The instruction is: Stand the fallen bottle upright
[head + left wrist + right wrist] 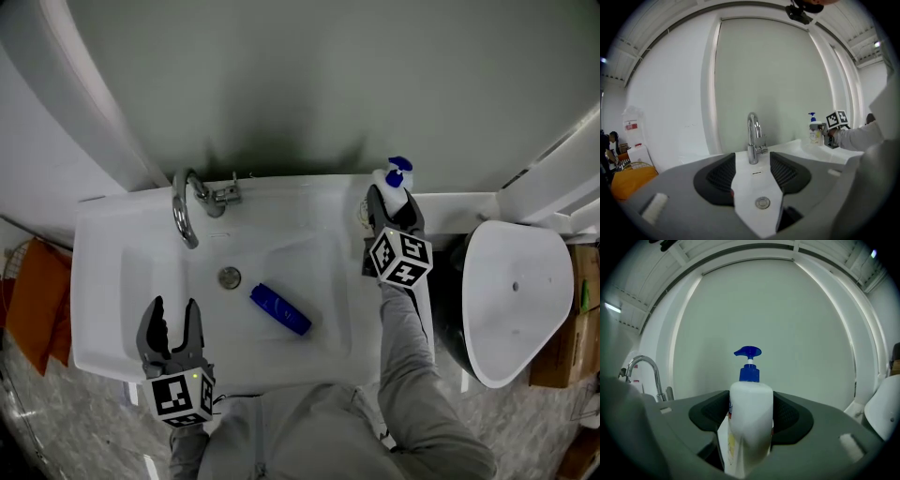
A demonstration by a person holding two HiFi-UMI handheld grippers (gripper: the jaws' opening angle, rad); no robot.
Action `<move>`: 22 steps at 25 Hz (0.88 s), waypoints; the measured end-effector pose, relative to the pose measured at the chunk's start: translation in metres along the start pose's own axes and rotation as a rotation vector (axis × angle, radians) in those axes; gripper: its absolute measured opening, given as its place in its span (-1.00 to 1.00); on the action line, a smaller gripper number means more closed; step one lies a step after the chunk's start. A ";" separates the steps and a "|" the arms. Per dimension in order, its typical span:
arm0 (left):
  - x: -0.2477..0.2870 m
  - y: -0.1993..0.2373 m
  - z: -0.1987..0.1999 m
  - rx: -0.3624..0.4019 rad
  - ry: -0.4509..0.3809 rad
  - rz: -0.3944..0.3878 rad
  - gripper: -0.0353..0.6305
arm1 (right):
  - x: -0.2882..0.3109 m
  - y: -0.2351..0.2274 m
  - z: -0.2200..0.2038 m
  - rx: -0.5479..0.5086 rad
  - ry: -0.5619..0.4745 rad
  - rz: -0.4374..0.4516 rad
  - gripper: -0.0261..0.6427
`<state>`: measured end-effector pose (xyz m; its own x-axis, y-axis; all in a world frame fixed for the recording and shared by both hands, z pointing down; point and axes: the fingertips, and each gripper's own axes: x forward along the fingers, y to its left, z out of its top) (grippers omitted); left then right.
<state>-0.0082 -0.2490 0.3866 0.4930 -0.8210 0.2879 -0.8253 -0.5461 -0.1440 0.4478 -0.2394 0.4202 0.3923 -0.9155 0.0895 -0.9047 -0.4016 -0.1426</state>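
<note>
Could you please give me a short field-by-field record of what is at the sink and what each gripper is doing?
setting: white sink with faucet and drain
pump bottle: white with a blue pump, upright at the sink's back right corner
blue bottle: lying on its side in the basin, right of the drain
right gripper: shut on the pump bottle's sides
left gripper: open and empty, over the sink's front left
task state: pump bottle upright, not yet released; blue bottle lying down
</note>
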 end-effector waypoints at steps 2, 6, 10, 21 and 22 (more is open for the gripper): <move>0.003 -0.006 0.001 0.003 0.012 -0.002 -0.06 | 0.007 -0.004 -0.006 0.005 0.000 0.005 -0.09; 0.010 -0.011 0.003 0.029 0.045 -0.003 -0.06 | 0.016 0.000 -0.017 -0.020 -0.007 0.018 -0.10; 0.020 -0.022 0.006 0.017 0.050 -0.021 -0.06 | 0.020 0.007 -0.020 -0.100 -0.031 0.042 -0.10; 0.025 -0.035 0.001 0.034 0.069 -0.048 -0.06 | 0.011 0.017 -0.031 -0.154 -0.071 0.074 -0.10; 0.025 -0.037 0.002 0.036 0.068 -0.051 -0.06 | 0.009 0.017 -0.032 -0.158 -0.071 0.077 -0.10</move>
<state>0.0347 -0.2495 0.3973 0.5135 -0.7792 0.3594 -0.7885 -0.5937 -0.1608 0.4309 -0.2535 0.4500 0.3266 -0.9450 0.0142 -0.9451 -0.3265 0.0105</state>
